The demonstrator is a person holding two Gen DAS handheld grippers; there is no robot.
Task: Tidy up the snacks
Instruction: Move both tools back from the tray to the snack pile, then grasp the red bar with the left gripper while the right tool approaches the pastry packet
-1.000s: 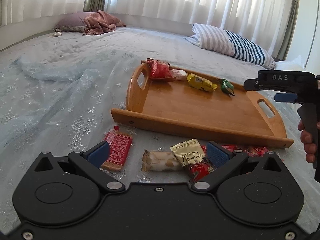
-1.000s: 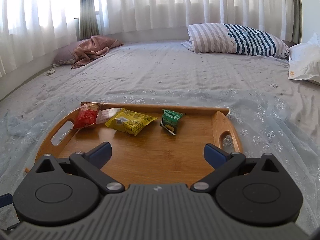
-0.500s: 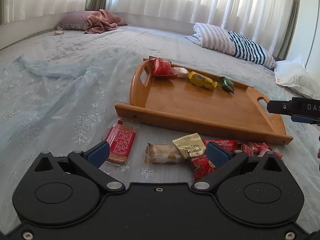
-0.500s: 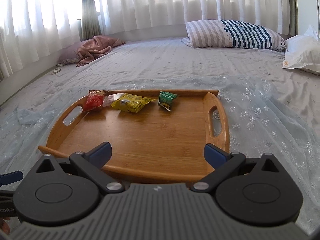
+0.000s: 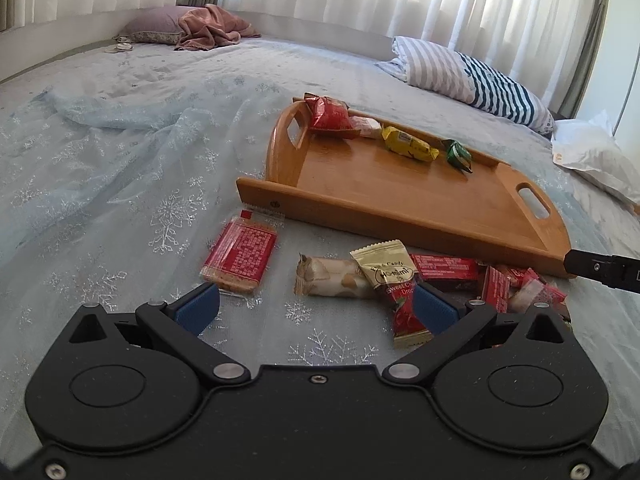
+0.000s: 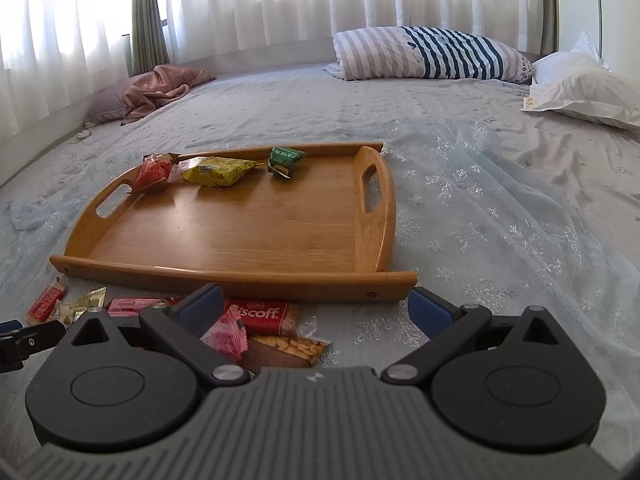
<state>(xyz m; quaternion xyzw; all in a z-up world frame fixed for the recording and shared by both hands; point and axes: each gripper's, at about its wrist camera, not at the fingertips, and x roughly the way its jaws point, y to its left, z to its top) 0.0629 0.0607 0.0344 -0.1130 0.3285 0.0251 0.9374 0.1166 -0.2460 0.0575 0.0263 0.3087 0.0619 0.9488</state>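
I judge the job a good way from finished. On the wooden tray (image 6: 224, 236), four snacks sit in a row along its far rim: a red packet (image 6: 154, 170) by the left handle, a pale wrapped piece (image 5: 366, 126) just beside it, a yellow packet (image 6: 218, 170), and a green packet (image 6: 284, 160) a little apart; the rest of the tray floor is bare. Everything else lies on the bedspread (image 6: 500, 208) in front of the tray's near rim. On my left side there is a red cracker pack (image 5: 240, 256) on its own, then a beige nougat bar (image 5: 328, 278) with a gold-and-red candy sachet (image 5: 390, 280) overlapping its end, and beyond them a heap of small red wrappers (image 5: 496, 284). On my right side I see a Biscoff biscuit (image 6: 260, 314) touching the tray's front edge, a small pink packet (image 6: 228, 336) lying over it, and a brown nut bar (image 6: 288, 348) just below. My left tongs (image 5: 316, 310) hang low over the bedspread with jaws spread wide and nothing between them, the nougat bar and sachet just ahead. My right tongs (image 6: 314, 306) are likewise spread and empty, hovering above the Biscoff pile. So by my count roughly a third is done; the loose pile remains to be lifted across, and I guess the nearest pieces come next.
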